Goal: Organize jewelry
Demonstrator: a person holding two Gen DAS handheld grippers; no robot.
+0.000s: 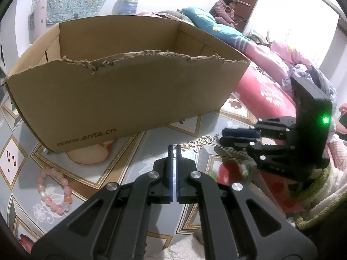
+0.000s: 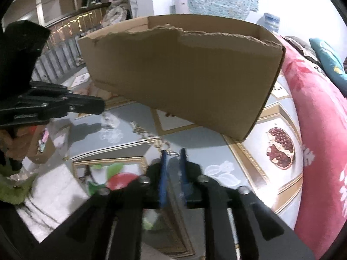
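An open cardboard box [image 1: 121, 91] with a torn front rim stands on the patterned table; it also shows in the right wrist view [image 2: 184, 75]. A metal chain bracelet [image 1: 200, 143] lies on the table in front of the box's right end. My left gripper [image 1: 174, 148] is shut and empty, its tips just left of the chain. My right gripper [image 2: 173, 155] is slightly open with the chain's [image 2: 151, 138] end lying between its tips; it shows from the side in the left wrist view [image 1: 223, 135]. A pink bead bracelet [image 1: 54, 191] lies at the lower left.
A bed with a pink quilt [image 1: 266, 86] borders the table on the right. A person [image 1: 225, 10] sits at the back near a brown door. The table's cloth [image 1: 134, 158] has fruit pictures. A white fluffy rug [image 2: 49, 197] lies below the table's edge.
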